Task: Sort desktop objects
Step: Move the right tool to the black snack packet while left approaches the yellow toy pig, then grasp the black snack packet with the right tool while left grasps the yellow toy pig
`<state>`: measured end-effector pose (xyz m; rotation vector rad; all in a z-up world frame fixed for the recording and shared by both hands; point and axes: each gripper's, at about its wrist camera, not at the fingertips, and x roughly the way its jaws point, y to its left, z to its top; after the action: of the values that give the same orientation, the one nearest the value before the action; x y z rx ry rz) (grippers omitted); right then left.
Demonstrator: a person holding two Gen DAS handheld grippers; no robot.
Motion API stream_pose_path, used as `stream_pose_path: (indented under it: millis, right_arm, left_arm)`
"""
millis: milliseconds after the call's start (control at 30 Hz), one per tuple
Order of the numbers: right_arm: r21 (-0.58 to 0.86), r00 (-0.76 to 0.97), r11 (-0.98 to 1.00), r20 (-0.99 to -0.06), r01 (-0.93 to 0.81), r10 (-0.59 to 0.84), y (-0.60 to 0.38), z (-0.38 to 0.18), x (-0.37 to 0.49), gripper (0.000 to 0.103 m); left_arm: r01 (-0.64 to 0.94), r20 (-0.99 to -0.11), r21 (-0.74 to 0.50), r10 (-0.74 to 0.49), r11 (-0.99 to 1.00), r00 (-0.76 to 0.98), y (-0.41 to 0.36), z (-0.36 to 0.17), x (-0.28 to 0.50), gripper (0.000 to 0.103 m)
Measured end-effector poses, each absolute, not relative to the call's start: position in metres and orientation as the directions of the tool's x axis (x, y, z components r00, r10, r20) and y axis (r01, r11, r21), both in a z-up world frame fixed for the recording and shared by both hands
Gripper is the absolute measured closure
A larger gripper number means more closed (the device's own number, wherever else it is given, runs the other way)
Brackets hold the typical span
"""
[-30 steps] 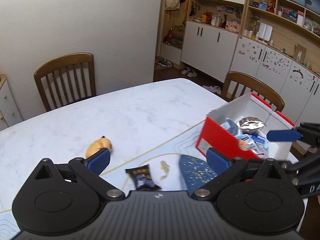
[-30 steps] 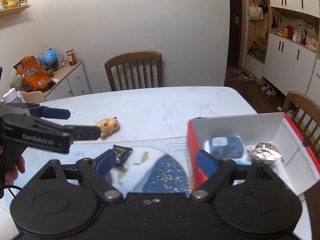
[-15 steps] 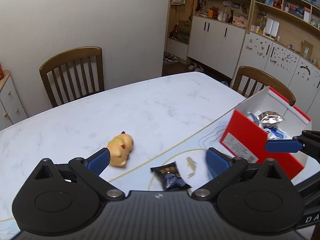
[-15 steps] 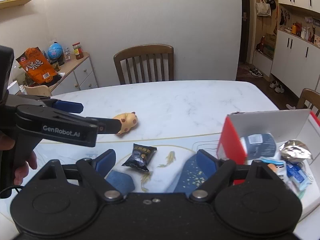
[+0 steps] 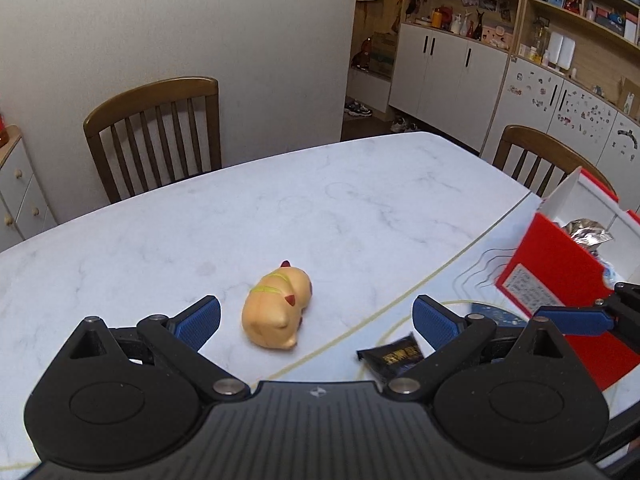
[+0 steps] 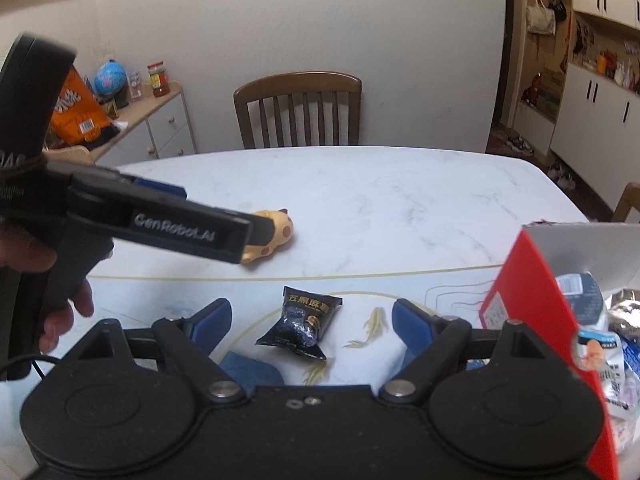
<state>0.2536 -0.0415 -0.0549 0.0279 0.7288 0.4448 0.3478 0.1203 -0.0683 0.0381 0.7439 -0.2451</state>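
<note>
A yellow animal toy (image 5: 277,311) lies on the marble table, between and just ahead of the open fingers of my left gripper (image 5: 316,317). In the right wrist view the toy (image 6: 276,236) is partly hidden behind the left gripper's arm. A black snack packet (image 6: 301,322) lies on the printed mat, between the open fingers of my right gripper (image 6: 310,318); it also shows in the left wrist view (image 5: 394,356). A red and white box (image 6: 560,320) at the right holds several packets and a foil wrapper (image 5: 586,230).
The marble table (image 5: 300,220) has wooden chairs at the far side (image 5: 154,132) and the right (image 5: 548,160). A low cabinet (image 6: 152,128) with jars and an orange bag stands at the left. White cupboards line the far right wall.
Both grippers have swung left, away from the box. The toy now sits between the left fingers and the black packet between the right fingers. Both stay open.
</note>
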Motion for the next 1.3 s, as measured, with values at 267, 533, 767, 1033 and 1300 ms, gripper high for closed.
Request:
stream_pose_path:
  millis: [267, 533, 767, 1033, 1300]
  right_arm:
    - [0.202, 0.629, 0.907, -0.664, -0.370, 0.404, -0.024, -0.075, 0.272, 0.017]
    - [0.205, 0.596, 0.915, -0.706, -0.346, 0.383, -0.012, -0.096, 0.291, 0.021]
    - [0.200, 0.567, 0.922, -0.739, -0.331, 0.364, -0.006, -0.108, 0.301, 0.031]
    - [0.199, 0.551, 0.923, -0.754, -0.329, 0.359, -0.005, -0.115, 0.306, 0.044]
    - [0.201, 0.539, 0.920, -0.760, -0.336, 0.363, -0.004, -0.116, 0.308, 0.056]
  left_arm:
    - [0.246, -0.684, -0.057, -0.217, 0.968, 0.696, 0.128, -0.092, 0.372, 0.000]
    - [0.255, -0.704, -0.065, -0.226, 0.965, 0.673, 0.132, -0.114, 0.393, 0.000]
    - [0.246, -0.718, -0.087, -0.232, 0.965, 0.656, 0.136, -0.130, 0.405, 0.001]
    - [0.247, -0.711, -0.090, -0.236, 0.965, 0.663, 0.135, -0.134, 0.406, 0.013]
    - [0.247, -0.715, -0.075, -0.225, 0.966, 0.662, 0.134, -0.135, 0.406, 0.042]
